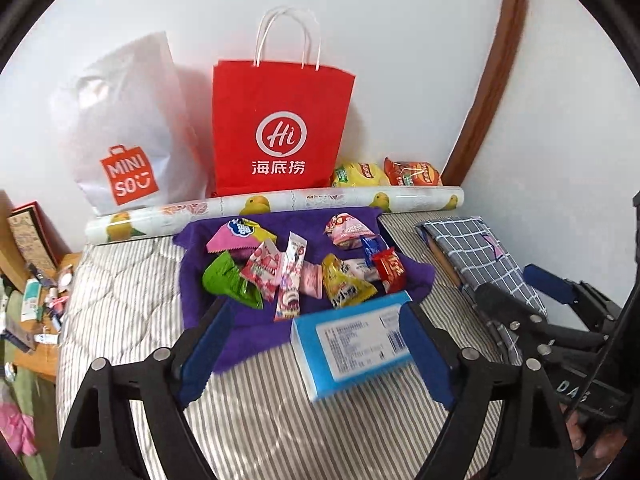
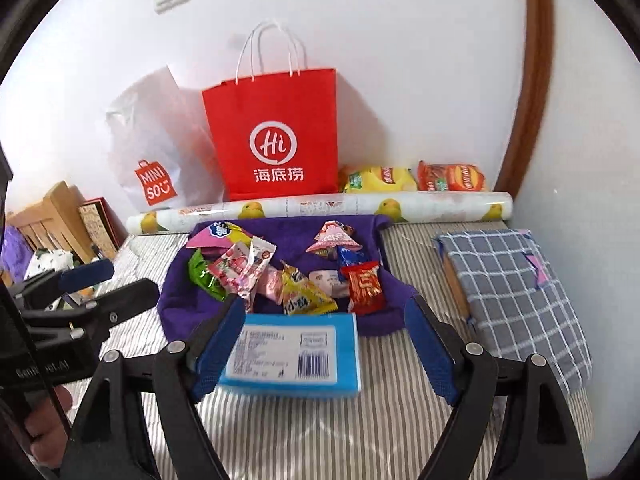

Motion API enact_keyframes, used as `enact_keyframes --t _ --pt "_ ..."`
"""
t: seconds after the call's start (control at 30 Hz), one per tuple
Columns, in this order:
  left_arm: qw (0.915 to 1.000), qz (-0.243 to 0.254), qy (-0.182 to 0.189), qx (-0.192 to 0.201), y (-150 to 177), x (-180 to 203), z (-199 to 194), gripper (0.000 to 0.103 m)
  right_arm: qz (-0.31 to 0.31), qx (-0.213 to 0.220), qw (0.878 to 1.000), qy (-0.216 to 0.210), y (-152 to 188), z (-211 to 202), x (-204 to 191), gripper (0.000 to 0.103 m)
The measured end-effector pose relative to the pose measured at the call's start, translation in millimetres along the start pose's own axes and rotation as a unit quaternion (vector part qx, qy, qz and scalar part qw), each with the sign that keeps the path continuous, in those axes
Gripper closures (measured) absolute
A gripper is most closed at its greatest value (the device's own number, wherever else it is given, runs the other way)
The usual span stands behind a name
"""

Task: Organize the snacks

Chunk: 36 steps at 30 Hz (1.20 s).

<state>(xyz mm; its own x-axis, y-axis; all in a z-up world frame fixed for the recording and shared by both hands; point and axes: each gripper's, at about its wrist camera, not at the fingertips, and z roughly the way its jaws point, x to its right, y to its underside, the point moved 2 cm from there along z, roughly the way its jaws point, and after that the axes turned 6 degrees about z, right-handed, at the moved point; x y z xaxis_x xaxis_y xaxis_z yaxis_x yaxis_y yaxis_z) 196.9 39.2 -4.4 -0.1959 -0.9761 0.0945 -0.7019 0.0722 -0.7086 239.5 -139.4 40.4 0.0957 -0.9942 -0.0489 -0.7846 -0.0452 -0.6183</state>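
Snacks in small bright wrappers are seen scattered over a purple cloth point(image 1: 304, 312) spread on a grey-and-white striped mattress point(image 1: 132, 280): a green foil packet point(image 1: 230, 284), a yellow foil packet point(image 1: 344, 286) and a red foil packet point(image 1: 390, 270) are among them, with several pink-and-white ones between. A light blue rectangular box with a white printed label point(image 2: 290, 354) is lying flat on the mattress, overlapping the near edge of the cloth.

The left gripper point(image 1: 316, 350) is held above the mattress with its blue-padded jaws standing wide; the box is framed between them, but whether the right pad touches it cannot be told, and the left pad is well clear. The right gripper point(image 2: 324, 350) is likewise spread wide, with the box seen between the pads and the right pad clear of it. Nothing is gripped by either.

Beyond the cloth, a roll of white paper printed with yellow fruit point(image 1: 280, 206) is laid across the bed. Behind it, a red paper carrier bag with white cord handles point(image 1: 280, 128) and a white plastic shopping bag with an orange logo point(image 1: 128, 136) are propped against the white wall, and a yellow crisp packet point(image 2: 376, 180) and an orange crisp packet point(image 2: 452, 178) are lying beside the red bag. A blue checked fabric bundle point(image 2: 516, 292) is set to the right on the mattress.
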Motion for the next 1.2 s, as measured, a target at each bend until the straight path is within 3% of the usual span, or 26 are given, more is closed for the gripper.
enact_keyframes --t 0.13,0.3,0.43,0.53,0.83,1.2 --pt "0.9997 0.007 -0.018 0.012 22 14 -25 0.014 0.004 0.029 0.999 0.024 20 -39 5 0.011" --pt "0.9994 0.004 -0.015 0.029 45 29 -55 0.009 0.014 0.04 0.999 0.024 50 -76 13 0.007" --pt "0.9973 0.017 -0.052 0.05 60 44 -77 0.006 0.014 0.056 0.997 0.042 68 -99 22 0.003" --pt "0.9967 0.016 -0.053 0.06 70 52 -89 0.005 0.031 0.056 0.997 0.04 81 -111 32 0.0" --pt "0.9944 0.007 -0.066 0.082 97 64 -117 0.004 0.038 0.066 0.997 0.033 112 -140 40 0.0" --pt "0.9927 0.005 -0.077 0.092 107 64 -131 0.004 0.03 0.071 0.996 0.04 128 -148 38 0.0"
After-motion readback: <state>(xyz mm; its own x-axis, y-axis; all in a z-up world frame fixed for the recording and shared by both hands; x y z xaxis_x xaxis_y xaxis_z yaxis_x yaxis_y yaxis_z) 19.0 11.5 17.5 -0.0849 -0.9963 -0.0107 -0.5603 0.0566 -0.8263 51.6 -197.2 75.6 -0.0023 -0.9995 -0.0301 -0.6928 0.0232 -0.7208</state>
